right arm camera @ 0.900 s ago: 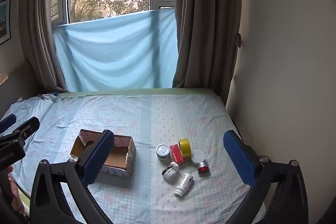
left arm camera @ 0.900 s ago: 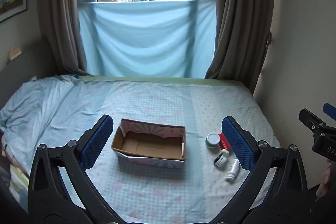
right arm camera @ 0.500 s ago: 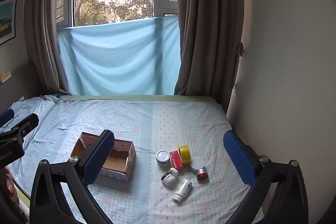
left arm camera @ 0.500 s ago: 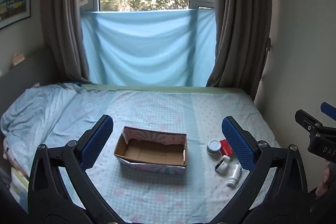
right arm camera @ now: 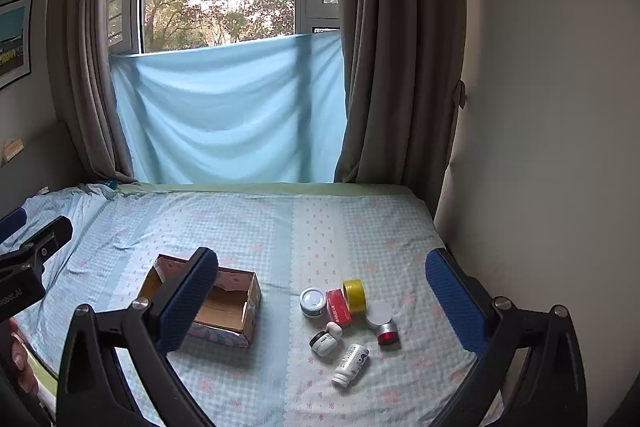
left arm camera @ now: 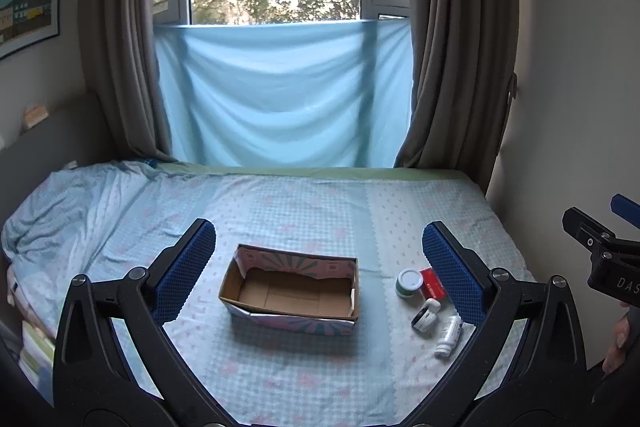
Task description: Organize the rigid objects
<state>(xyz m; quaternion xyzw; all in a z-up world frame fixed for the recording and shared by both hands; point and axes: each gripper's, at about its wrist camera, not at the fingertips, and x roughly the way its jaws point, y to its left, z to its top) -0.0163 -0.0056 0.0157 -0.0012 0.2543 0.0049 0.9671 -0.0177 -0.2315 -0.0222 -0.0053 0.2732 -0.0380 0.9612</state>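
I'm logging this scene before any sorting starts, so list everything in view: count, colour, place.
cardboard box: 1, brown inside with patterned sides, open and empty, on the bed, left of the small items
round tin: 1, white lid, beside the red box
red box: 1, red, between the tin and the tape
tape roll: 1, yellow, standing on edge
round jar: 1, white, right of the red box
small jar: 1, red with silver top
small case: 1, white and black
bottle: 1, white, lying down, nearest the camera
bed: 1, pale blue checked sheet
curtains: 2, grey-brown, beside the window
left gripper: jaws open, empty
right gripper: jaws open, empty
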